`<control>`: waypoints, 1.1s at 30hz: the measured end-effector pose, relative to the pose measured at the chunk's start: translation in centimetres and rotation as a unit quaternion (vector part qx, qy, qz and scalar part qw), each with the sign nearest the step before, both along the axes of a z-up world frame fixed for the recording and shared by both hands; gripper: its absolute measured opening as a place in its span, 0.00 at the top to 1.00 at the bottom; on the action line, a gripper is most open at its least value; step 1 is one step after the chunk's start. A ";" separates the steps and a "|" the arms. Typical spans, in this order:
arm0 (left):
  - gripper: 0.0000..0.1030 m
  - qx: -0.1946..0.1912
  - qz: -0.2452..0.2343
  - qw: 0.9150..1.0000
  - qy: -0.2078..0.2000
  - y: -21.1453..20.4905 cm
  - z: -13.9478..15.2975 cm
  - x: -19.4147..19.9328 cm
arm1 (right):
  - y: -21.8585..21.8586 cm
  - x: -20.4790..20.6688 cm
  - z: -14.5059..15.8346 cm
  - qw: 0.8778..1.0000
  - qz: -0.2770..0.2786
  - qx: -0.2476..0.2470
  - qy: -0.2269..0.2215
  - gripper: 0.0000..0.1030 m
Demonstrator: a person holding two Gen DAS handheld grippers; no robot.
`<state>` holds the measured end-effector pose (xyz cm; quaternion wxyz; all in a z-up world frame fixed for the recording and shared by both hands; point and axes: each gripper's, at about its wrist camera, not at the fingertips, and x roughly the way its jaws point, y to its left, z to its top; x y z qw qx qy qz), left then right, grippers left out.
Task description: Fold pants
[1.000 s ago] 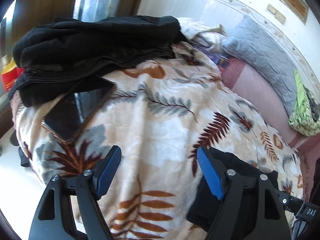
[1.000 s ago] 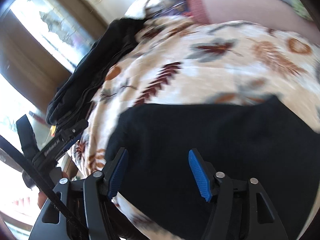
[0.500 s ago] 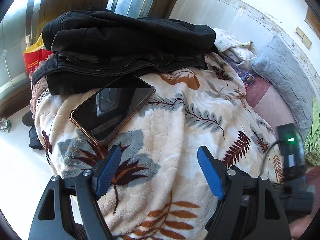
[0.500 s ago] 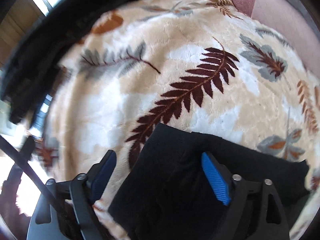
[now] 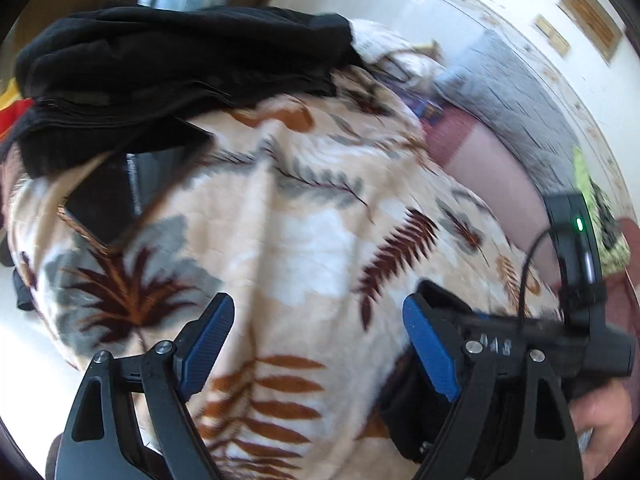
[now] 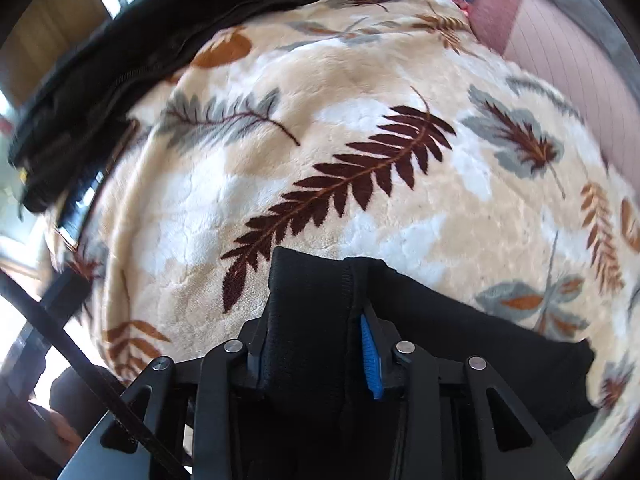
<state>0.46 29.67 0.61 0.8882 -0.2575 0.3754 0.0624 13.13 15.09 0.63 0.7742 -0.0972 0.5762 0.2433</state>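
Folded black pants (image 6: 440, 332) lie on the leaf-patterned blanket (image 6: 320, 120). My right gripper (image 6: 316, 344) is shut on a thick folded edge of the pants near the blanket's front. In the left wrist view my left gripper (image 5: 316, 340) is open and empty above the blanket (image 5: 300, 220). The right gripper's body (image 5: 560, 340) and part of the black pants (image 5: 412, 420) show at the lower right of that view.
A pile of black clothes (image 5: 160, 68) lies at the blanket's far left, also in the right wrist view (image 6: 100, 80). A dark phone (image 5: 120, 192) lies beside the pile. A grey pillow (image 5: 520, 96) and pink sheet (image 5: 488, 176) are at the right.
My right gripper has closed on the folded edge of the pants. The left gripper has swung its view to the right and stays open.
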 end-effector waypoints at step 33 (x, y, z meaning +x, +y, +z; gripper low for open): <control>0.85 0.078 -0.284 0.954 -0.057 -20.8 6.0 -2.3 | -18.4 -6.9 6.2 0.963 -0.105 0.240 -0.067 0.74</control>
